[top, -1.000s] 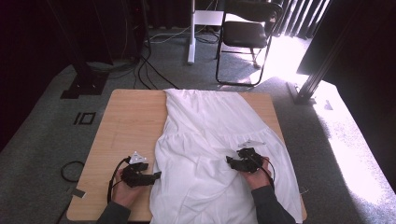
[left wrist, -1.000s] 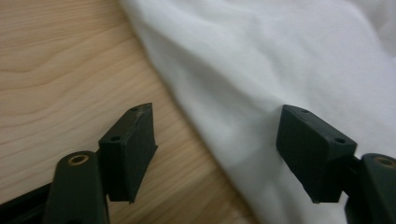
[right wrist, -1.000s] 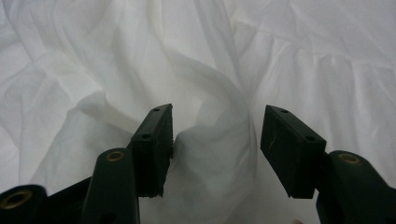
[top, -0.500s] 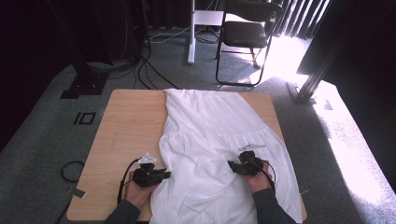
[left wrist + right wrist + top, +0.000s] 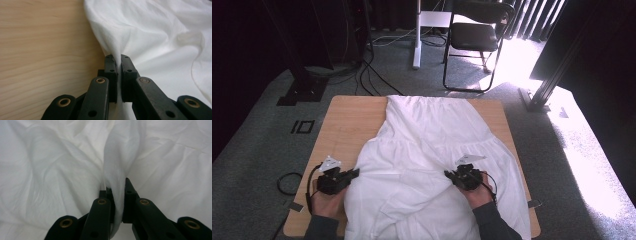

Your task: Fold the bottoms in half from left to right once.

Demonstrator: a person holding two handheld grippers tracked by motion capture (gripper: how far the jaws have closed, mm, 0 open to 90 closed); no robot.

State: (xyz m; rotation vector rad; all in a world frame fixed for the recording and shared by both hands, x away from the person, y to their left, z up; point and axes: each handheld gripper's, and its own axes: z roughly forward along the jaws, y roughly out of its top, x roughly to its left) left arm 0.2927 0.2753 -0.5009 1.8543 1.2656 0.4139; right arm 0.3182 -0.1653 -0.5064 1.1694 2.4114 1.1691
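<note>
Now two tongs, left tongs [image 5: 354, 173], right tongs [image 5: 448, 174], one white garment [image 5: 432, 145]

garment [image 5: 432, 145]: white matt cloth | table [image 5: 347, 120]: smooth light wood

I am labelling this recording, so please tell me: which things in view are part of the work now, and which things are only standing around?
Part of the work:
- white garment, spread on the table
- left gripper, shut on its left edge
- right gripper, shut on a raised fold

Only standing around:
- black chair
- cables on the floor
- white stand post
</note>
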